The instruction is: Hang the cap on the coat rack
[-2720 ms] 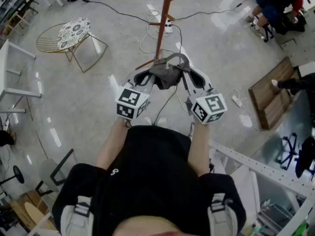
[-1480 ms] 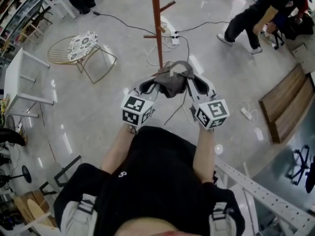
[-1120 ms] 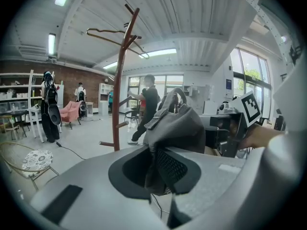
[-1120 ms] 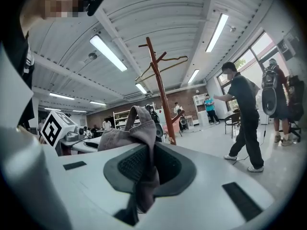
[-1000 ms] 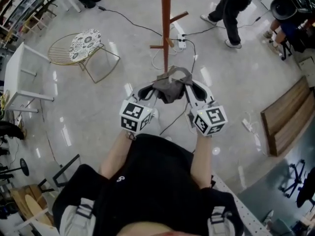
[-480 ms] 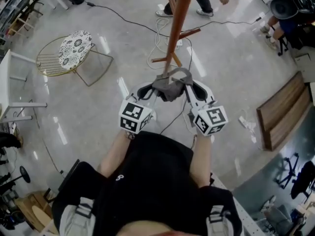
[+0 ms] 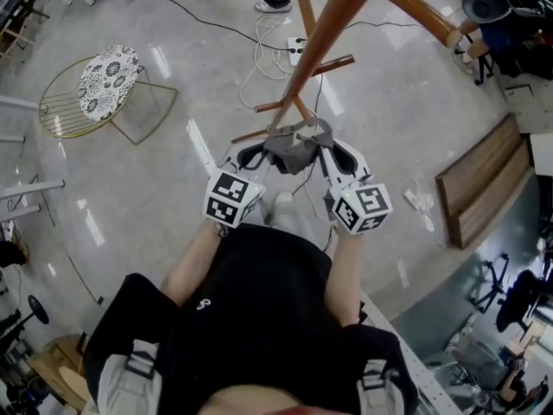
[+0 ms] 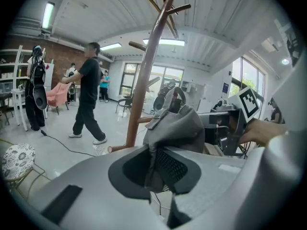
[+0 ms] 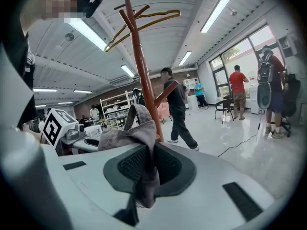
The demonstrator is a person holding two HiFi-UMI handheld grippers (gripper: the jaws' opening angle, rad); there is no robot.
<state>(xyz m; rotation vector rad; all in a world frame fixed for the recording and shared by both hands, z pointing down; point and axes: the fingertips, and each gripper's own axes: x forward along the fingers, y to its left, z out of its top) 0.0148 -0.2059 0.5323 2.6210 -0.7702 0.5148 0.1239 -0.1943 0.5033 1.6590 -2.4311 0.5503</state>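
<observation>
A grey cap (image 7: pixel 292 148) hangs stretched between my two grippers in front of my chest. My left gripper (image 7: pixel 257 156) is shut on its left edge, the fabric (image 8: pixel 170 128) pinched between the jaws. My right gripper (image 7: pixel 335 156) is shut on its right edge, grey cloth (image 9: pixel 136 133) hanging down between the pads. The brown wooden coat rack (image 7: pixel 324 37) rises just beyond the cap, its pole (image 8: pixel 146 71) and pegs (image 9: pixel 139 66) close in front of both grippers. One thick peg (image 7: pixel 415 9) reaches right overhead.
A round wire side table (image 7: pixel 95 85) with a patterned top stands at the left. Cables and a power strip (image 7: pixel 289 46) lie on the shiny floor by the rack's base. A wooden board (image 7: pixel 479 193) lies at the right. A person (image 8: pixel 88 97) walks beyond the rack.
I have come closer to the coat rack: its pole now leans large over the cap and an upper peg shows overhead. Both grippers keep their hold on the cap. The walking person moved off.
</observation>
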